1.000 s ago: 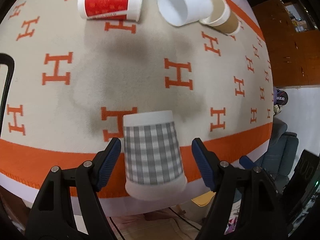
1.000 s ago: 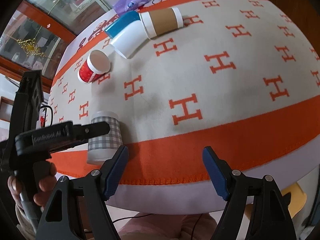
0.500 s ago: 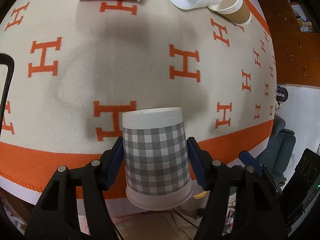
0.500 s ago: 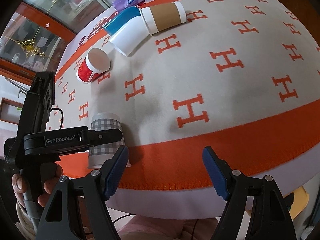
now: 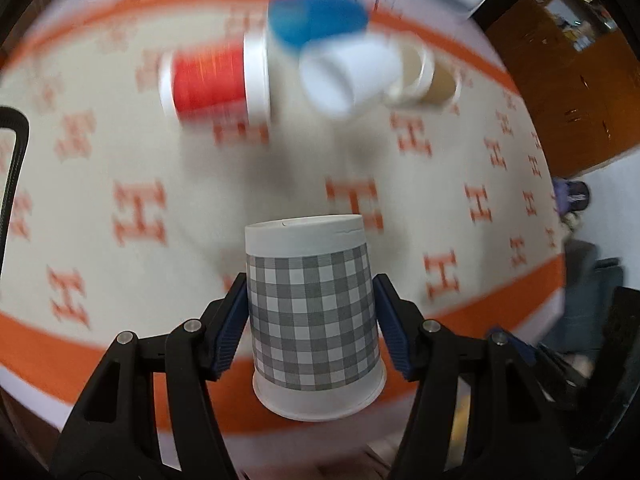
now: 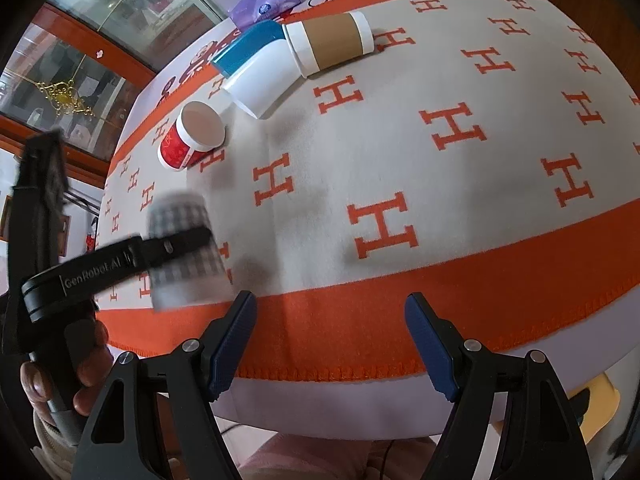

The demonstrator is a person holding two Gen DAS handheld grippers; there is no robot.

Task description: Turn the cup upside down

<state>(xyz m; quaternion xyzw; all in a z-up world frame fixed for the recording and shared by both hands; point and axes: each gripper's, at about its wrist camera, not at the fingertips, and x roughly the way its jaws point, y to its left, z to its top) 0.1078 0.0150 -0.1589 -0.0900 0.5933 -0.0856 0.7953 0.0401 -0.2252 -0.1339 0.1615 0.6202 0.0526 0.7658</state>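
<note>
Left tongs (image 5: 310, 322) are closed on the grey-and-white checked paper cup (image 5: 312, 312), their blue pads pressed flat against its two sides at mid-height. The cup is held with its wider rolled rim toward the camera and its narrower flat base pointing away, over the near orange border of the cream blanket with orange H letters (image 6: 400, 152) that covers the bench. Whether the cup touches the blanket cannot be told. In the right wrist view the cup (image 6: 184, 248) is seen blurred. Right tongs (image 6: 332, 342) are spread wide with nothing between them, above the blanket's near edge. Farther back, a red paper cup (image 6: 188, 138), a white cup with a blue end (image 6: 260, 68) and a brown-sleeved white cup (image 6: 332, 42) are lying on their sides.
</note>
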